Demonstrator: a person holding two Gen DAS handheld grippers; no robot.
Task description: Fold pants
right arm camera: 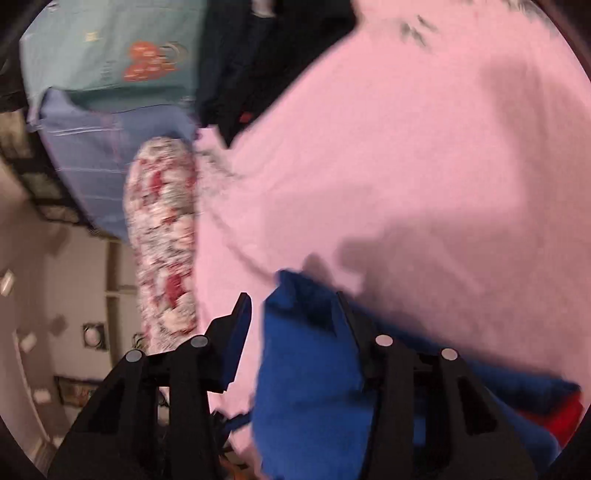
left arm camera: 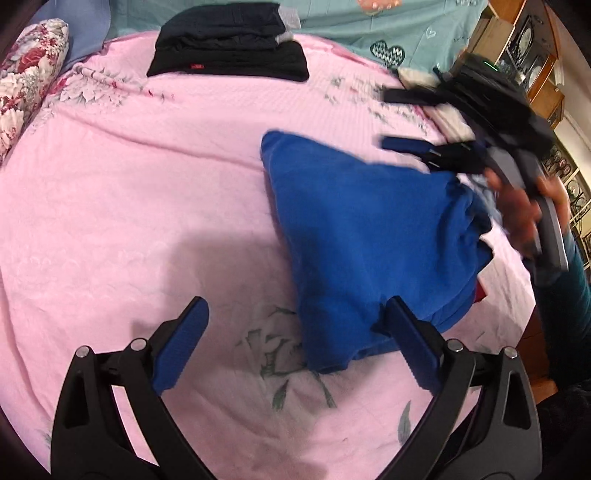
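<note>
The blue pants [left arm camera: 373, 243] lie bunched and partly folded on the pink bedspread [left arm camera: 147, 184], right of centre in the left wrist view. My left gripper [left arm camera: 299, 317] is open just above the bed; its right finger [left arm camera: 410, 343] touches the pants' near edge. My right gripper [left arm camera: 384, 118] is open, blurred, above the pants' far right side, held by a hand [left arm camera: 517, 210]. In the right wrist view the right gripper [right arm camera: 295, 310] is open over the blue pants [right arm camera: 314, 387], with the pants' top edge between the fingers.
A folded black garment [left arm camera: 229, 48] lies at the far side of the bed. A floral pillow [left arm camera: 26, 85] is at the far left, with a teal sheet [left arm camera: 369, 26] behind. Wooden furniture [left arm camera: 532, 48] stands at the right. Something red [right arm camera: 569, 413] shows under the pants.
</note>
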